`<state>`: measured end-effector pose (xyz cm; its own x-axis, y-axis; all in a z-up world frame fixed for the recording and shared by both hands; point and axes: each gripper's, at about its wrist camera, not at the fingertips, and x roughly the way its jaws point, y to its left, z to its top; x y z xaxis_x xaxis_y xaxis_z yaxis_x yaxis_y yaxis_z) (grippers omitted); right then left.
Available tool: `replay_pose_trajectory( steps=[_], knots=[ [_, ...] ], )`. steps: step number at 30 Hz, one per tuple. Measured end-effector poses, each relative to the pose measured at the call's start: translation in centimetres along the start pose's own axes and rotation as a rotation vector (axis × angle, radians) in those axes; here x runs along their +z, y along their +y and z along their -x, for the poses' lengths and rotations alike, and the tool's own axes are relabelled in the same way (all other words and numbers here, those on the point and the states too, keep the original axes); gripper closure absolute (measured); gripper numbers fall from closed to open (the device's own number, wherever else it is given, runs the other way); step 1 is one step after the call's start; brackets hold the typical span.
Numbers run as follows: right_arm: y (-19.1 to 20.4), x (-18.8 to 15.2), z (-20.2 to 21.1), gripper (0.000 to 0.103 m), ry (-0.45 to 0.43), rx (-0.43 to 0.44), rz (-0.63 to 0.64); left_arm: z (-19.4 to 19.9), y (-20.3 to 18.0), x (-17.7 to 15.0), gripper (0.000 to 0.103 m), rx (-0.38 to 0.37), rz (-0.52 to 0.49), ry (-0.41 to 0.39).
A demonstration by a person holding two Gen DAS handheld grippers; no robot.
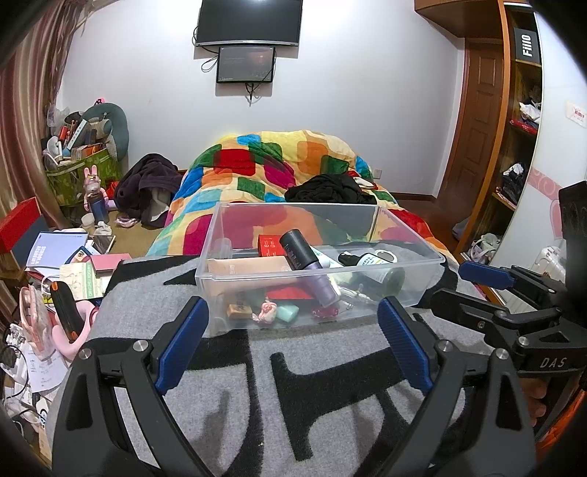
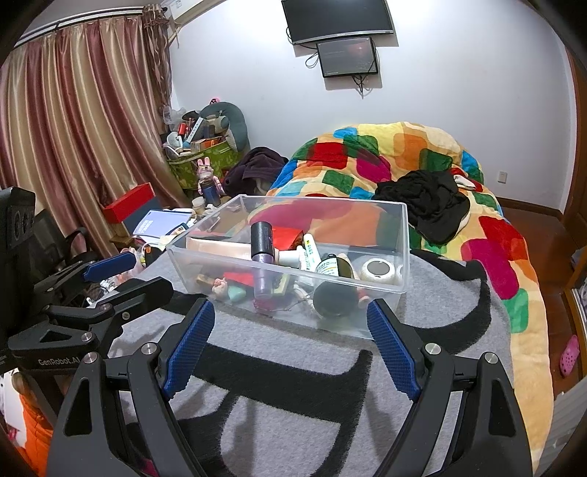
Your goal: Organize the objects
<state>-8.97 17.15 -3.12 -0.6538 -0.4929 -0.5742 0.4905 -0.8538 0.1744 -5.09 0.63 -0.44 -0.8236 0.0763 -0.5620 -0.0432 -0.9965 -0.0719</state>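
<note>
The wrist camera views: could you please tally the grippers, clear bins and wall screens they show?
Grippers: 2, the left gripper and the right gripper, both open
Clear bin: 1
Wall screens: 2, the large screen and the small screen
Total: 5

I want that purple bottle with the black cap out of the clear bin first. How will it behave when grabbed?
The purple bottle is round and smooth, so it may slip or roll. It leans on other items in the clear bin, so lifting it could shift them. It looks rigid, probably light.
</note>
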Motion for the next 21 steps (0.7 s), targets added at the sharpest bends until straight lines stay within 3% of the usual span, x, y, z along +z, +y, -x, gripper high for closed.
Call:
replay_pose_trajectory(
  steps=[21],
  knots=[
    [0.01, -0.07, -0.03, 0.020, 0.002, 0.002, -0.003, 0.12, -0.31, 0.00, 0.006, -0.009, 0.004, 0.010]
  ],
)
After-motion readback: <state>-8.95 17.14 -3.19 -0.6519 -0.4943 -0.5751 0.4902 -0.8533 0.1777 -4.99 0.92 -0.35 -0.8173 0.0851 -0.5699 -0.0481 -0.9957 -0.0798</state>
